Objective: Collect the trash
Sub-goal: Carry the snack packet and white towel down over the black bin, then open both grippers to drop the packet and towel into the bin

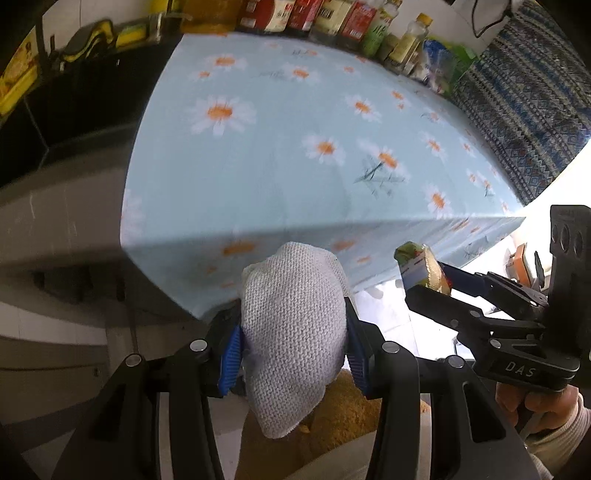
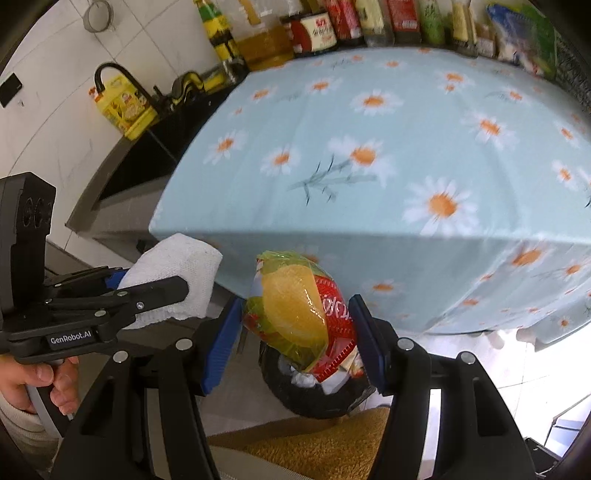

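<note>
Left claw (image 1: 293, 332): I see it clenched on white paper towel (image 1: 291, 332).
Right claw (image 2: 295, 328): grasping snack wrapper (image 2: 299, 314).
Hidden: black bin (image 2: 314, 391), mostly behind wrapper.
Around: daisy tablecloth (image 2: 369, 184), bottles (image 2: 314, 33) blurred.

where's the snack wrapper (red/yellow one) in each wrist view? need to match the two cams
Left wrist: snack wrapper at right of centre, seen edge-on between the fingers of the right gripper, just below the table edge.
Right wrist: snack wrapper at lower centre, held in the camera's own jaws, above a black bin.
Shared landmark: the daisy tablecloth, bottles along its far edge.
</note>
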The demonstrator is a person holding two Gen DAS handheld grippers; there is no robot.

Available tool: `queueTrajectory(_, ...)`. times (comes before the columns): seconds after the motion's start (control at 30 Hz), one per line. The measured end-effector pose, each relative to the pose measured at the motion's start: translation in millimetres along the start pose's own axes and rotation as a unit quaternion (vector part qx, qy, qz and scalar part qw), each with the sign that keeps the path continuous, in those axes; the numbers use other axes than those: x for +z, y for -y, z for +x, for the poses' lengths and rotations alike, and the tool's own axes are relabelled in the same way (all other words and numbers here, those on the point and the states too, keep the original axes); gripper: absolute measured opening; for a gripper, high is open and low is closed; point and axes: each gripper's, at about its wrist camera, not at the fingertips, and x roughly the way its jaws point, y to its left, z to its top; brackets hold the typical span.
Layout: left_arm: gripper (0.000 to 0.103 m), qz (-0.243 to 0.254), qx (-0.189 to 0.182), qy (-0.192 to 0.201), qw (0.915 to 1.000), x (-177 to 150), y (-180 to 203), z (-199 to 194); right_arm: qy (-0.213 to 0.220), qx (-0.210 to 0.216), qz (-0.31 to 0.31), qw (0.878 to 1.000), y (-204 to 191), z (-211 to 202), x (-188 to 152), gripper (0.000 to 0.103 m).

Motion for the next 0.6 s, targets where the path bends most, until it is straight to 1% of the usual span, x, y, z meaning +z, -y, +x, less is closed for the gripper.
queueTrajectory(0.23, 0.046, -0.02, -0.005, -0.045, 0.9988, -19, -16, 27, -0.047, 0.005, 0.002, 0.999, -1, 32, -15, 0.06)
queueTrajectory(0.33, 0.046, -0.026, -0.007, -0.062, 0.9977, -26, -21, 41, -0.061, 0.006, 0.008, 0.998, 3, 40, -21, 0.06)
queueTrajectory(0.5, 0.046, -0.051, -0.011, -0.094, 0.9942, -37, -35, 71, -0.095, 0.009, 0.028, 0.995, 15, 59, -32, 0.06)
queueTrajectory(0.6, 0.046, -0.056, -0.014, -0.107, 0.9926, -40, -39, 83, -0.112, 0.012, 0.039, 0.993, 21, 69, -37, 0.06)
